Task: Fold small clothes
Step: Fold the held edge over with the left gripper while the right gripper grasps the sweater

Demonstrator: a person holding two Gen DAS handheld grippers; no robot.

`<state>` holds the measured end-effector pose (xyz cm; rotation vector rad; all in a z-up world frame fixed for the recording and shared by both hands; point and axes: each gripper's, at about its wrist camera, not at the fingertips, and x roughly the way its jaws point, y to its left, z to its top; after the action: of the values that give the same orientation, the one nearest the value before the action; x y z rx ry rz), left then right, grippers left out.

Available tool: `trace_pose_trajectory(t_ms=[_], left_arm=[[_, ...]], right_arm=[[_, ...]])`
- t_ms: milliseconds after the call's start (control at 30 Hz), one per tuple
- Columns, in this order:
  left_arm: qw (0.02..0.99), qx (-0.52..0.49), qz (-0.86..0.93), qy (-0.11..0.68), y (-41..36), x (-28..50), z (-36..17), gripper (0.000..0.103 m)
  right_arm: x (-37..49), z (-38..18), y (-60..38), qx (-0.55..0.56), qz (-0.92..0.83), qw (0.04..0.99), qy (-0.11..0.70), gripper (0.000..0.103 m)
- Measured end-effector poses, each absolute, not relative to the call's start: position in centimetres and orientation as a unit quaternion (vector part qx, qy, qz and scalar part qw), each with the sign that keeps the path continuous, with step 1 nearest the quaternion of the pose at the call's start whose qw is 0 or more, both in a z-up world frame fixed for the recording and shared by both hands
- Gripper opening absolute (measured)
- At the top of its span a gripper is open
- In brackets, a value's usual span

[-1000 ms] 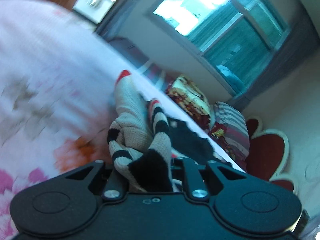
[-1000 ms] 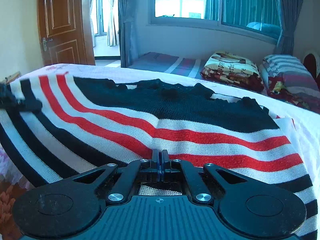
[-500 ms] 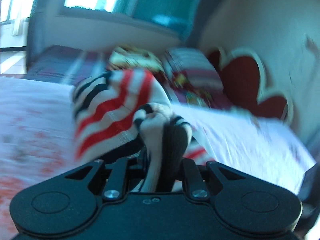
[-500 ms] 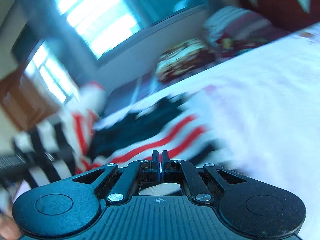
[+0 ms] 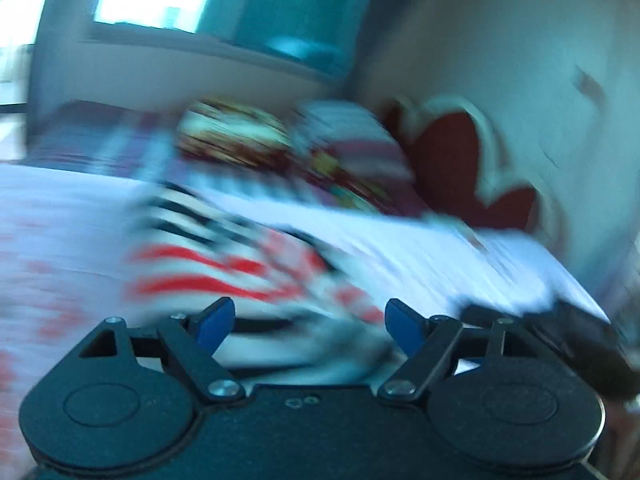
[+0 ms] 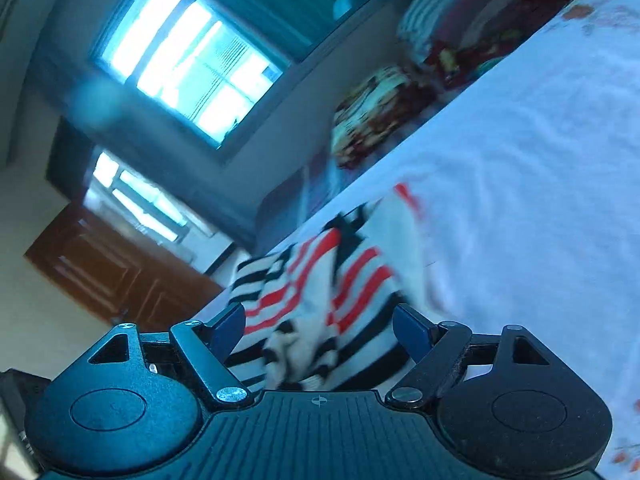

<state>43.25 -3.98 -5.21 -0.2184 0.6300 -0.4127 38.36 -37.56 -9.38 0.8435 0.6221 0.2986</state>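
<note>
Striped sweater [image 6: 320,300]: bunched on bed [image 6: 520,160], just ahead of our right hand-held gripper [image 6: 320,330] and left hand-held gripper [image 5: 306,322]; jaws of both just opened wide, gripping nothing.

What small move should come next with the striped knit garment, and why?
Probably draw both grippers back and check the fold. The left gripper and right gripper have just opened, and the red, white and black striped knit garment lies rumpled on the white floral bedsheet.
</note>
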Motion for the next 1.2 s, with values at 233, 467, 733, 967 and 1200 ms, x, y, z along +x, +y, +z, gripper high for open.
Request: trace_pose_trajectory(t_ms=[233, 467, 733, 967, 1200], left_arm=[[0.905, -0.154, -0.144, 0.370, 1.8, 46.6, -9.0, 0.078], [0.887, -0.193, -0.155, 0.390, 3.1, 47.8, -11.5, 0.080], [0.895, -0.188, -0.172, 0.366, 2.1, 48.7, -10.0, 0.070], [0.887, -0.086, -0.200, 0.406, -4.9, 50.2, -10.7, 0.074], [0.889, -0.071, -0.202, 0.404, -5.5, 50.1, -11.1, 0.081]], right_arm=[[42.8, -12.7, -34.6, 0.440, 0.176, 0.796, 0.376, 0.077], [46.0, -13.5, -31.3, 0.366, 0.179, 0.811, 0.420, 0.042], [43.3, -8.5, -27.1, 0.128, 0.179, 0.920, 0.326, 0.021], [42.0, -11.0, -31.0, 0.111, 0.125, 0.929, 0.331, 0.021], [40.5, -12.4, -32.5, 0.140, 0.109, 0.926, 0.334, 0.021]])
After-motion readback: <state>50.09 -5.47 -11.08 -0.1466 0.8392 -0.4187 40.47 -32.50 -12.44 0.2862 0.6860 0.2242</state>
